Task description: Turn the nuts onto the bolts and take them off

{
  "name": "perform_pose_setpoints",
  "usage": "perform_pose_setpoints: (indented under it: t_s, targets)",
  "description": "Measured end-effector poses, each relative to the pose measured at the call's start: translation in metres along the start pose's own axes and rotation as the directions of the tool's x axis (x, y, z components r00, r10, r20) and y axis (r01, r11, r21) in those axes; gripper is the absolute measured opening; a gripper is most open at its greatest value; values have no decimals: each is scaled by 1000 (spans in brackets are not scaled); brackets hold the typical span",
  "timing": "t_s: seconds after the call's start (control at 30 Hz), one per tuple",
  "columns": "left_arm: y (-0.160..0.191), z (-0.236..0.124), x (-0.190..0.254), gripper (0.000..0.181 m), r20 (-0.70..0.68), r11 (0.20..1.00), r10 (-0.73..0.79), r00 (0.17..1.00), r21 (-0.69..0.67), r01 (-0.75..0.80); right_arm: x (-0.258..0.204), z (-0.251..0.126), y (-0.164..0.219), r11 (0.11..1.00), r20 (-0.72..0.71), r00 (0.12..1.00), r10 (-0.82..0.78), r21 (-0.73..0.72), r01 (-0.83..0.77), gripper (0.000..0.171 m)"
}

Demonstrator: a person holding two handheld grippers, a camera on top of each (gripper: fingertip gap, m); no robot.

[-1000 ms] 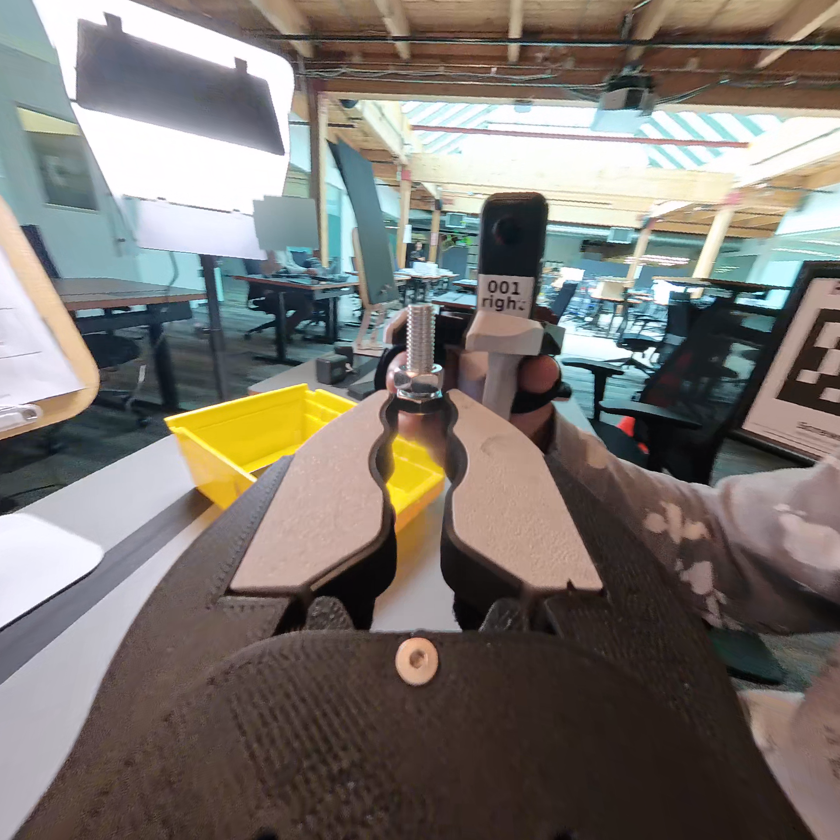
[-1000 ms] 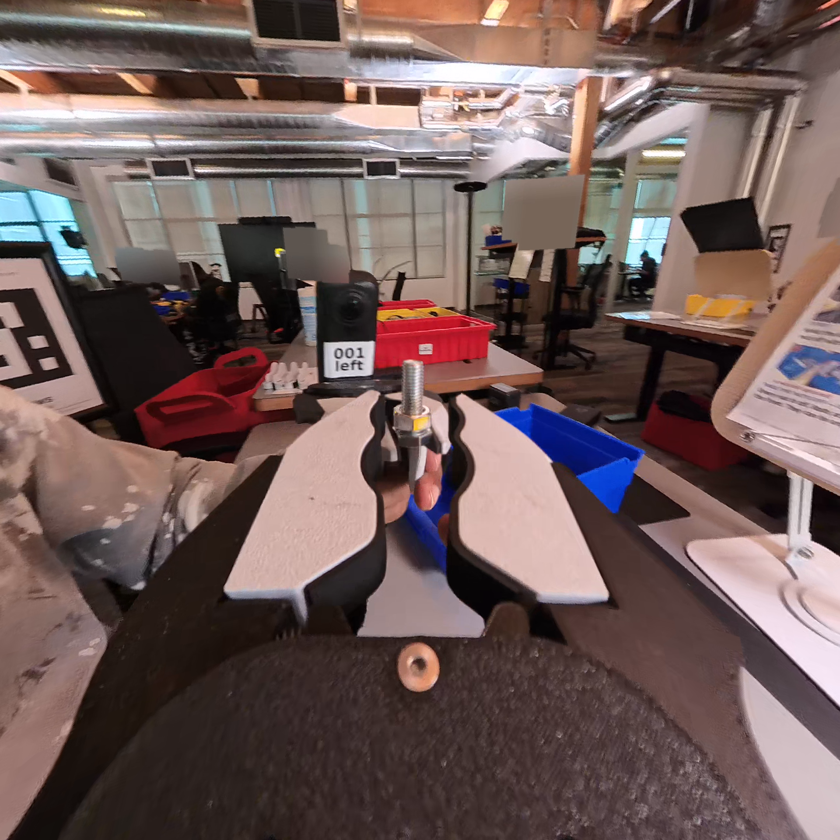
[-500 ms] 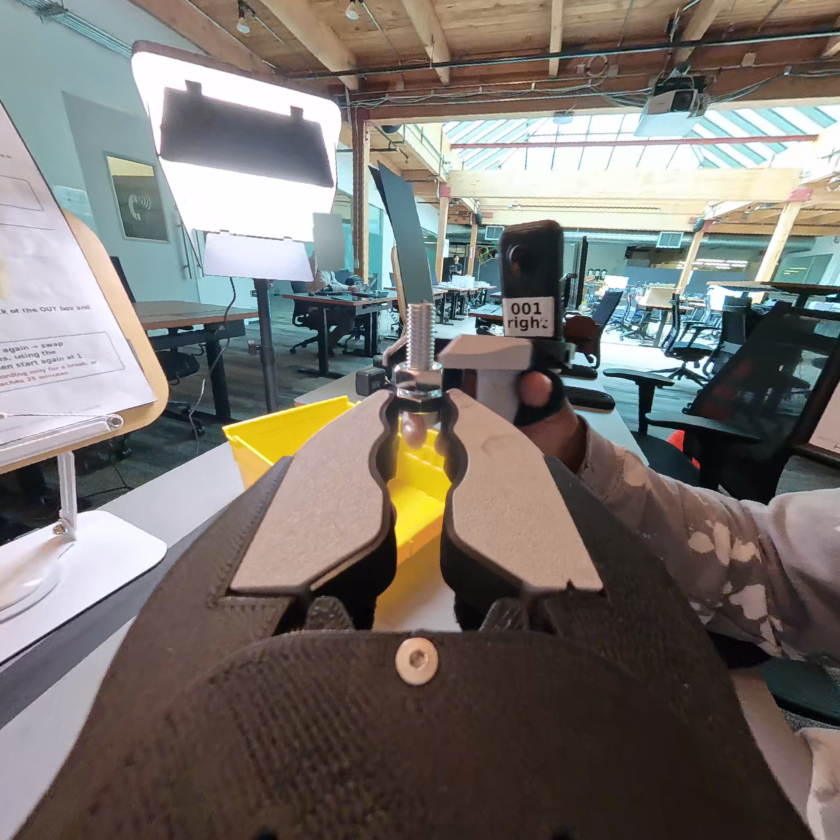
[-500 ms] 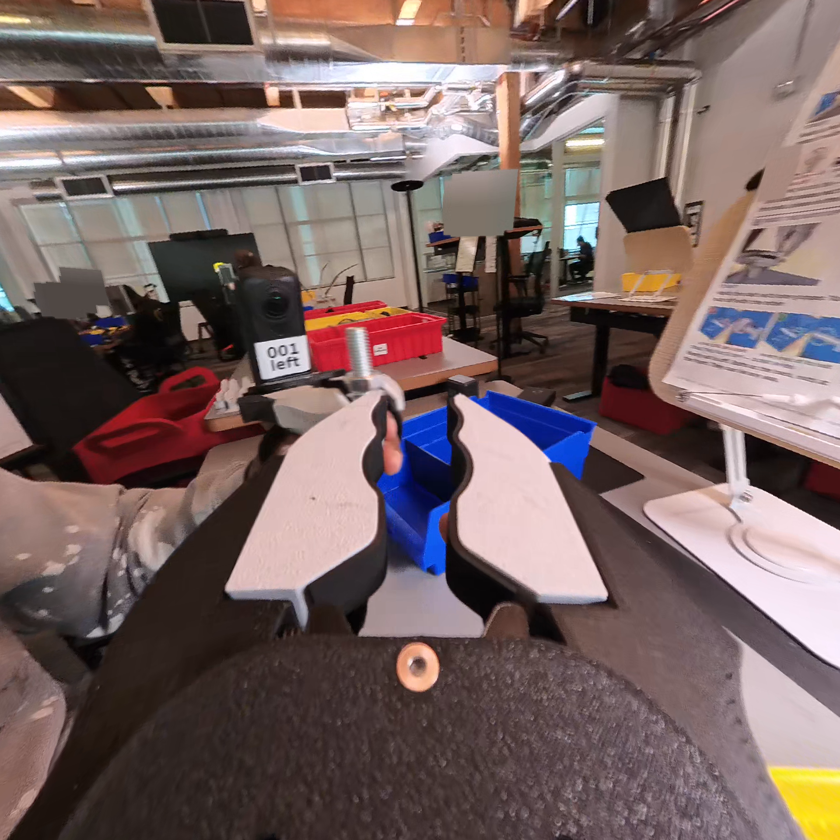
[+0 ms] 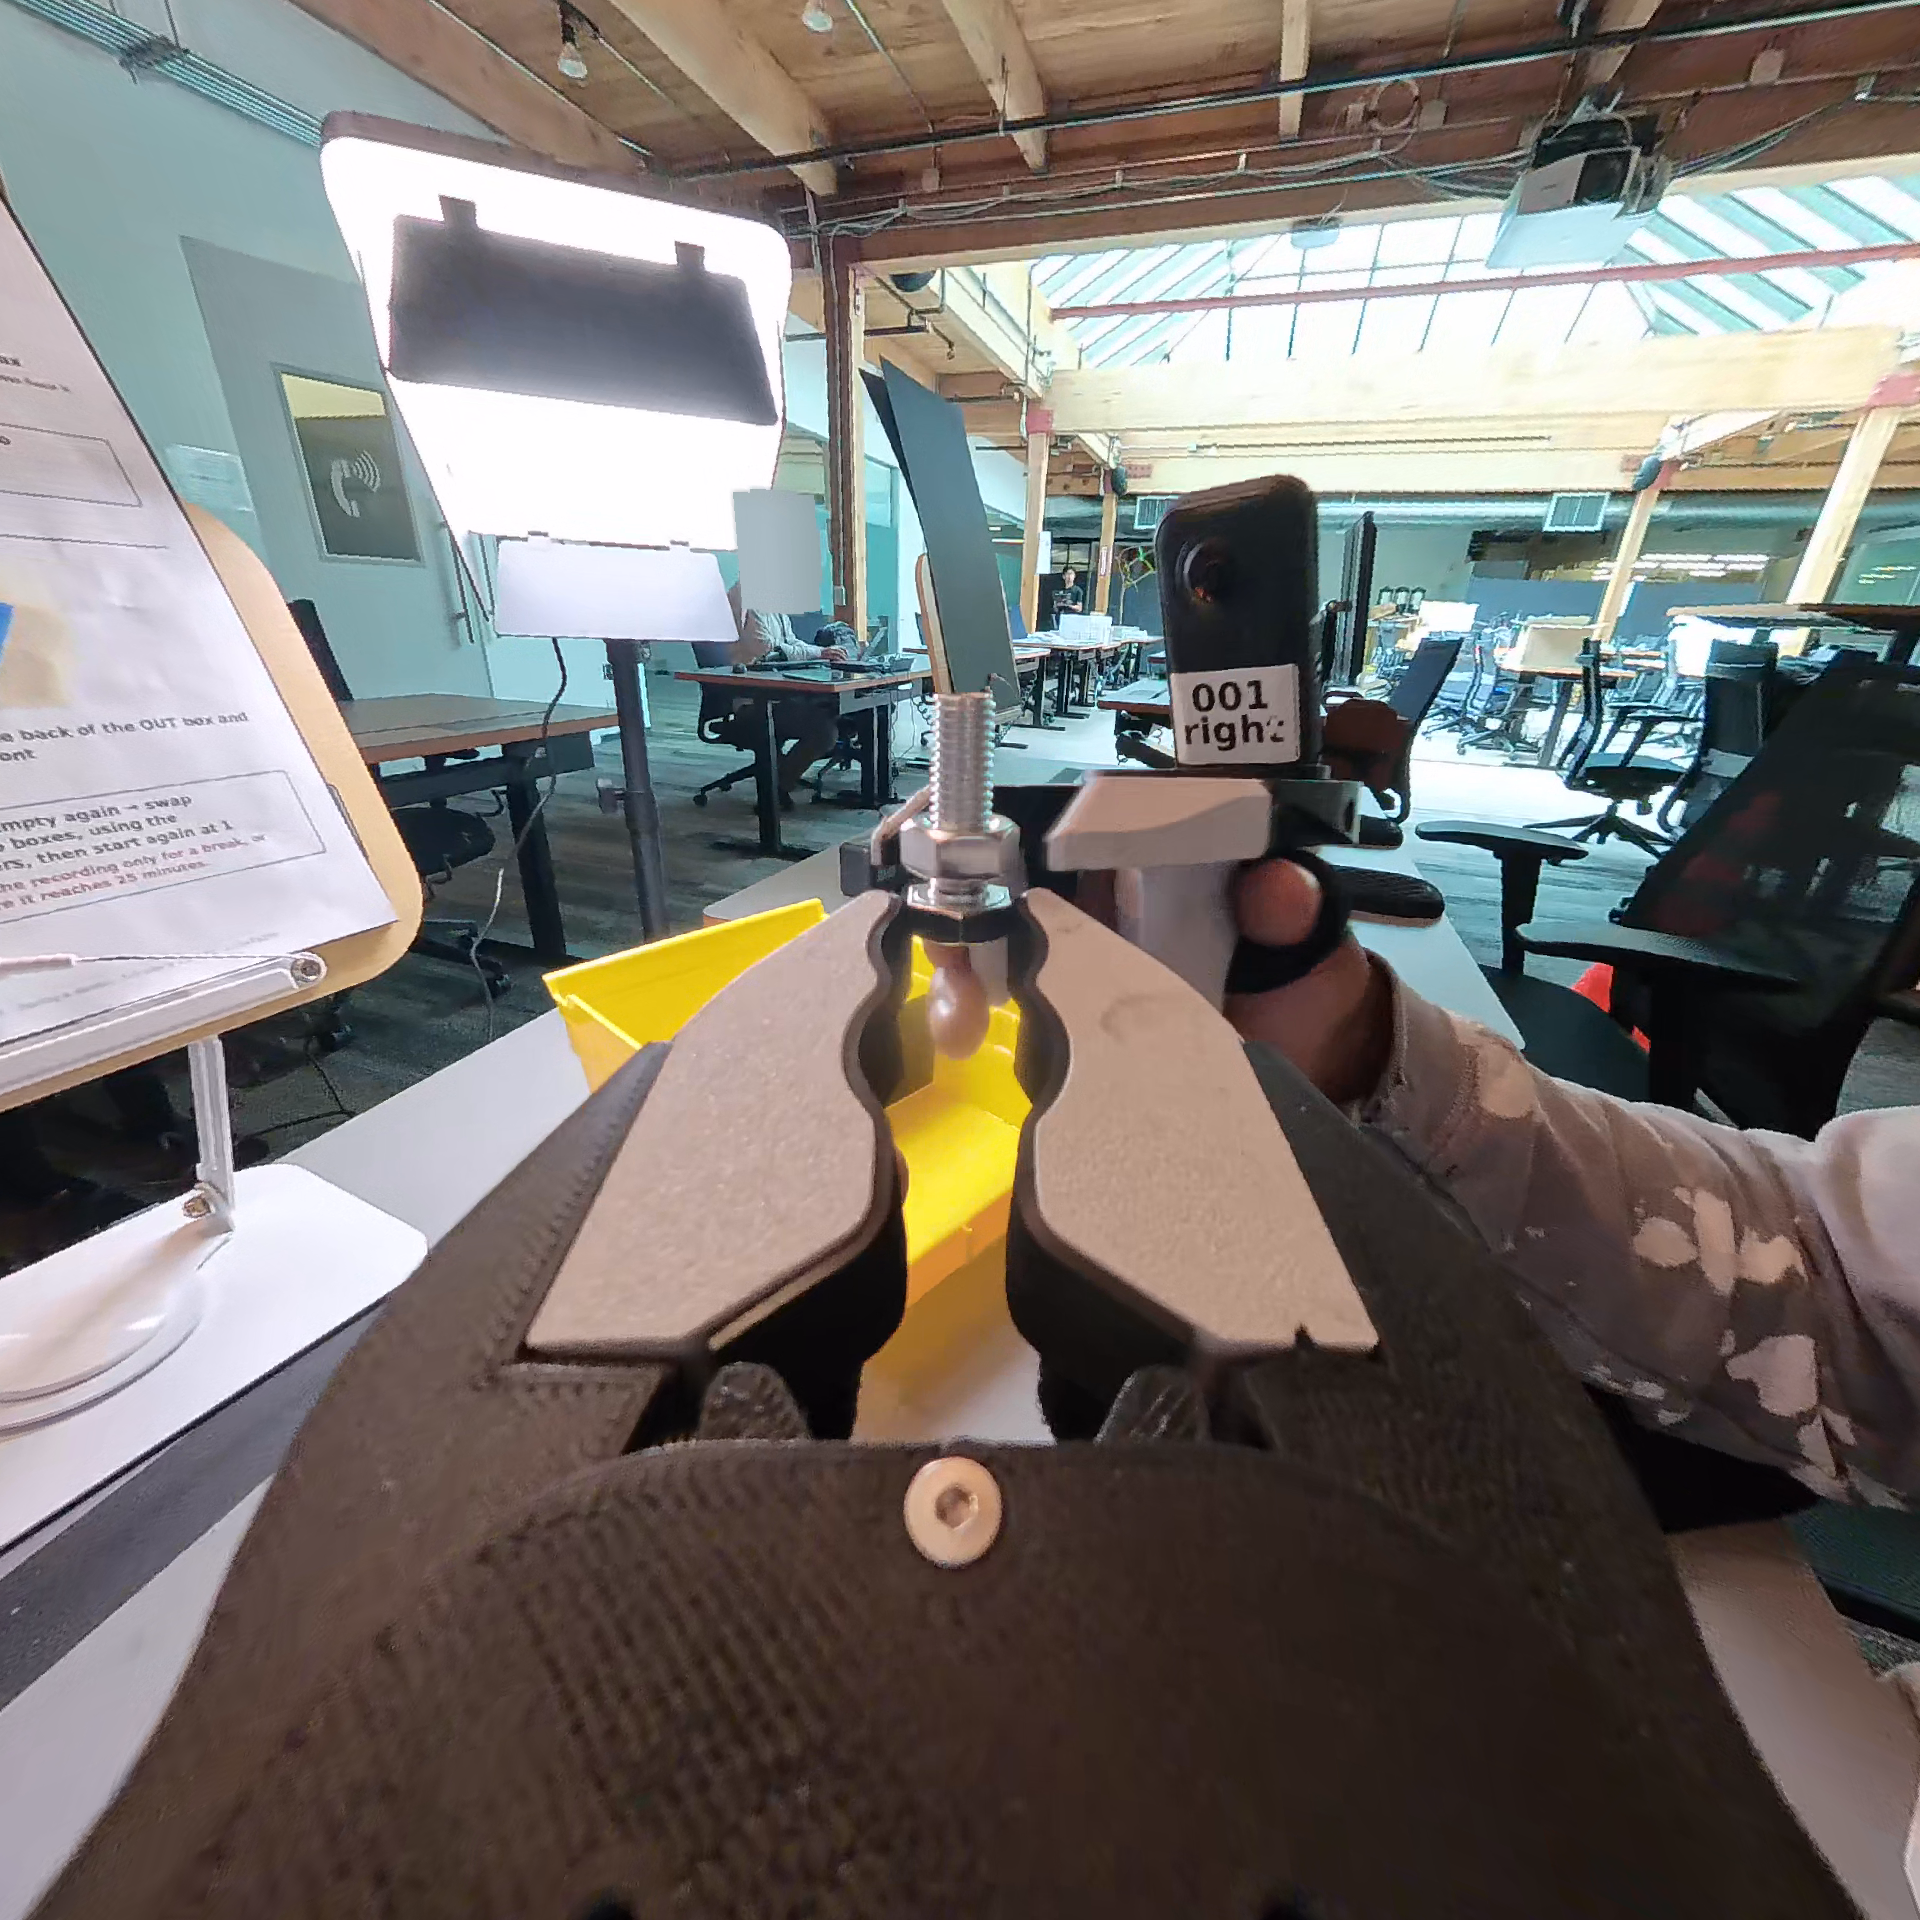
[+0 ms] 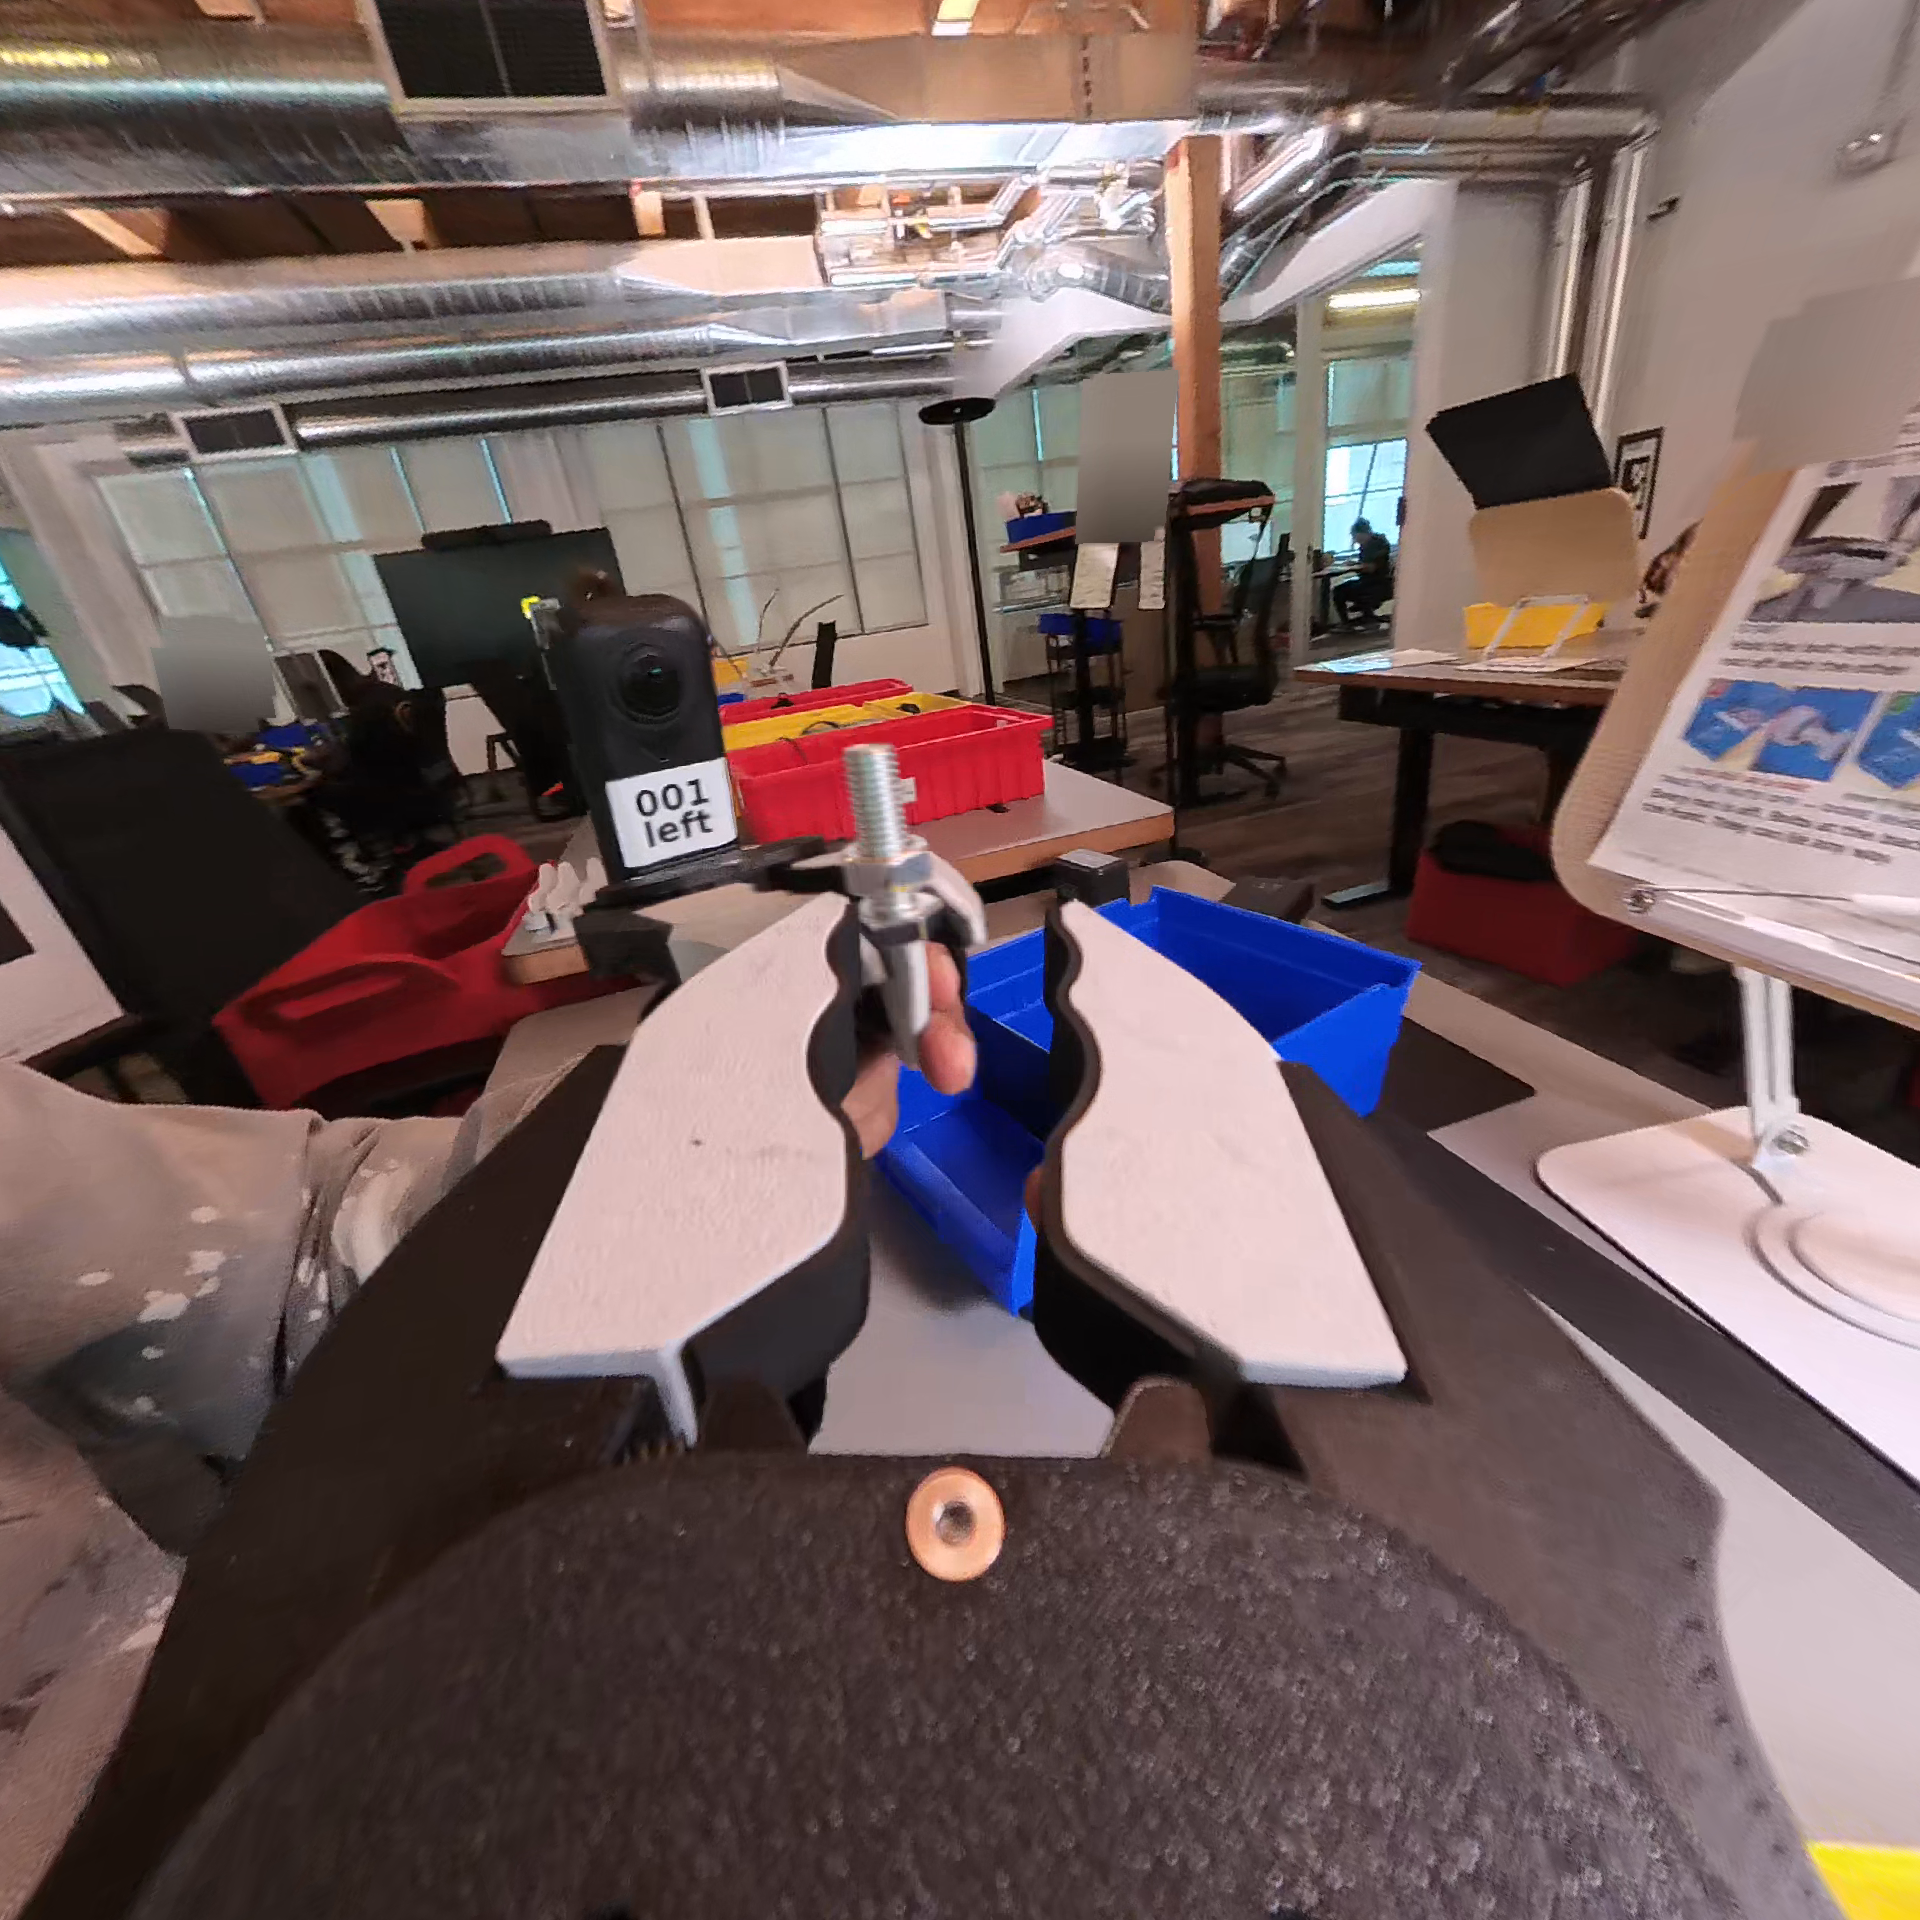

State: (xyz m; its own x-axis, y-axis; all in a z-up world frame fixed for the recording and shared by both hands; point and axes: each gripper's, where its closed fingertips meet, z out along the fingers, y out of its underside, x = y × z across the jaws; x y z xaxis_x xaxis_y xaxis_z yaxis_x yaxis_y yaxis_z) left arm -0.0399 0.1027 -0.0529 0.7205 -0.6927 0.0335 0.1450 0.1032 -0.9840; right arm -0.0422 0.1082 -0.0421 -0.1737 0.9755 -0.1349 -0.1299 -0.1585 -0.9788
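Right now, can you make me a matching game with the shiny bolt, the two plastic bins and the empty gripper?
Things:
1. silver threaded bolt
2. yellow plastic bin
3. blue plastic bin
4. right gripper

Matches:
A. fingers apart, holding nothing
B. beyond the right gripper, on the table
C. pinched upright by the left gripper
D. beyond the left gripper, on the table

Pairs: 1-C, 2-D, 3-B, 4-A

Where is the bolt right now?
The bolt stands upright, pinched at its base between the left gripper's tips, with a nut threaded on, above the yellow bin; the right gripper is open beside it.
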Motion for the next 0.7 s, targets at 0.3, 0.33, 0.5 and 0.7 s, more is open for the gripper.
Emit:
perform_pose_setpoints:
  t_s: [0.3,0.33,0.5,0.7]
  targets:
    - [-3,-1,1,18,-18,999,-26,999,28,27,19,-5,-5,998,-106,994,16,62,-10,15]
    - [-4,-2,0,18,-9,1000,-14,1000,28,15,21,-8,-6,998,-105,994,11,58,-5,17]
    - [1,1,1,18,-5,1000,-6,1000,7,6,0,1,-5,999,-20,1000,14,39,-13,34]
    - [-1,1,6,18,-28,1000,-10,1000,21,10,3,2,-3,1000,-49,999,4,25,-3,29]
